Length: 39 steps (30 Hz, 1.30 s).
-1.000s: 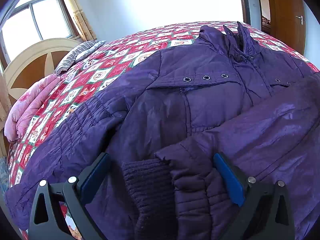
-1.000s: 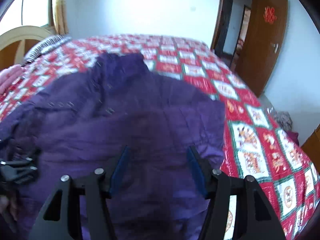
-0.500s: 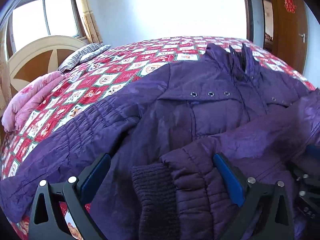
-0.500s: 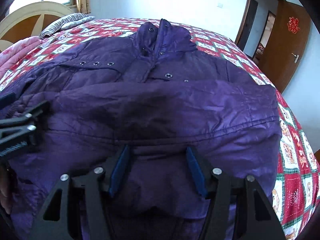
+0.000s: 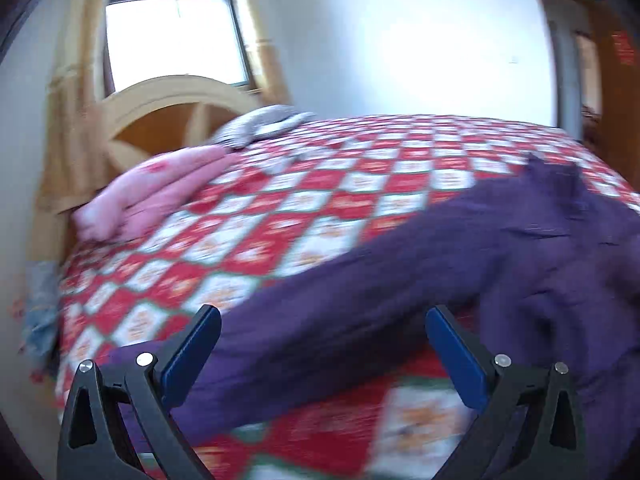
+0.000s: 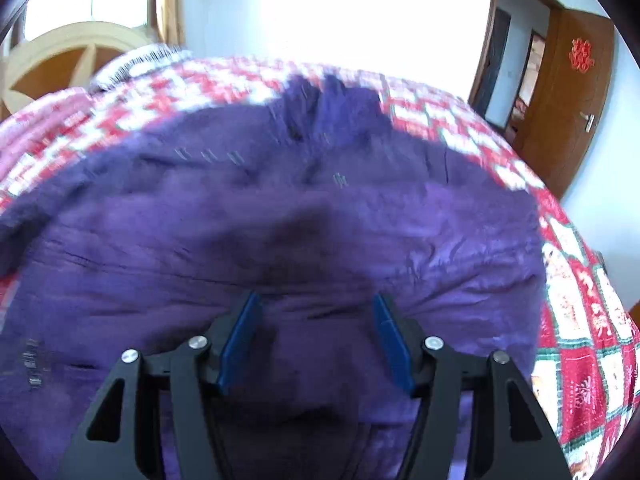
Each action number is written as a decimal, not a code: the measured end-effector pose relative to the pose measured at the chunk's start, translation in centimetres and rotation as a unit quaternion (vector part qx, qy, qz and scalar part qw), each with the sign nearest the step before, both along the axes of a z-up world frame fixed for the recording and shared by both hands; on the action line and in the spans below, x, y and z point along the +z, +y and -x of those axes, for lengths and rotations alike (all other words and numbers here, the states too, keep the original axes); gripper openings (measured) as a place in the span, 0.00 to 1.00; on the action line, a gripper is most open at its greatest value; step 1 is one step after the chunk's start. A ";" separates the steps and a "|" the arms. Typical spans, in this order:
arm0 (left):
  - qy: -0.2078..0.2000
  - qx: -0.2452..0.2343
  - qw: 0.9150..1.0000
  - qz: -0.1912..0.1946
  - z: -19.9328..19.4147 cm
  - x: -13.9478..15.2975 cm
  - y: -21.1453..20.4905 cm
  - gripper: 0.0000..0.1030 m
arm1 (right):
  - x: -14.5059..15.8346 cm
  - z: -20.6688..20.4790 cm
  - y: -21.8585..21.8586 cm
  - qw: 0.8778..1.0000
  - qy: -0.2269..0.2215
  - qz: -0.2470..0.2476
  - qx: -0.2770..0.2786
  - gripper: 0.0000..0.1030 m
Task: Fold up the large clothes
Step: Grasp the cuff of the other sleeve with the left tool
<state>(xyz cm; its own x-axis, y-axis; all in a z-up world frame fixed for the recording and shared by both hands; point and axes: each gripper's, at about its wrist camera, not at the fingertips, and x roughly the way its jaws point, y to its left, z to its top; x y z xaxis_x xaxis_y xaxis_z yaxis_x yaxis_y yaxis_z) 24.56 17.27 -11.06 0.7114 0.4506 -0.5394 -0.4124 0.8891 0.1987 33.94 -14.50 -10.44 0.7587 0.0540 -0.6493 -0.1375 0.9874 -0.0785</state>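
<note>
A purple padded jacket point(image 6: 280, 232) lies on the bed with one sleeve folded across its front. In the left wrist view its other sleeve point(image 5: 340, 320) stretches out to the left over the quilt. My left gripper point(image 5: 320, 344) is open and empty, just above that sleeve. My right gripper point(image 6: 316, 340) is open and empty, low over the jacket's lower front. Both views are blurred by motion.
The bed carries a red and white patchwork quilt point(image 5: 280, 208). A pink folded blanket point(image 5: 160, 188) and a striped pillow point(image 5: 260, 124) lie by the wooden headboard point(image 5: 168, 112). A brown door point(image 6: 568, 96) stands open at the right.
My left gripper has swung left, off the folded cuff, and now faces the outstretched sleeve. My right gripper has moved slightly over the jacket. Both stayed open.
</note>
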 end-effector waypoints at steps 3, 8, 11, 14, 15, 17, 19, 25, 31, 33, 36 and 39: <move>0.013 0.079 0.996 -0.023 3.2 -0.9 6.0 0.99 | 2.2 2.2 2.8 0.998 -0.021 -0.020 0.059 0.61; 0.032 0.203 0.979 -0.018 9.7 -2.7 15.6 0.99 | 2.5 2.5 7.9 0.992 -0.024 -0.010 0.123 0.61; 0.034 0.229 0.971 0.054 12.6 -4.1 19.5 0.99 | -0.7 0.5 10.0 0.992 0.023 0.037 0.116 0.60; 0.029 0.220 0.969 0.106 13.8 -5.3 20.4 0.99 | -2.9 -0.3 9.6 0.993 0.042 0.032 0.104 0.56; 0.023 0.214 0.969 0.120 13.8 -5.5 20.3 0.99 | -3.0 -0.4 9.5 0.993 0.043 0.030 0.103 0.56; 0.011 0.198 0.969 0.146 13.8 -5.6 20.2 0.99 | -3.0 -0.3 9.5 0.993 0.044 0.035 0.103 0.56; -0.005 0.183 0.968 0.173 13.4 -5.4 19.8 0.99 | -3.1 0.0 9.6 0.993 0.040 0.039 0.102 0.56; -0.007 0.163 0.960 0.227 11.2 -5.8 19.5 0.99 | -3.2 0.3 9.2 0.994 0.030 0.033 0.099 0.57; -0.043 0.170 0.961 0.212 14.5 -4.5 19.1 0.99 | -3.1 0.4 9.2 0.994 0.026 0.033 0.097 0.58; -0.057 0.167 0.962 0.210 15.6 -4.2 19.1 0.99 | -3.1 0.4 9.3 0.994 0.025 0.035 0.097 0.58; -0.066 0.153 0.961 0.222 15.5 -4.2 19.3 0.99 | -3.1 0.5 9.4 0.994 0.021 0.041 0.096 0.58; -0.067 0.122 0.953 0.271 13.8 -4.9 19.5 0.99 | -3.1 0.7 9.5 0.994 0.017 0.047 0.095 0.58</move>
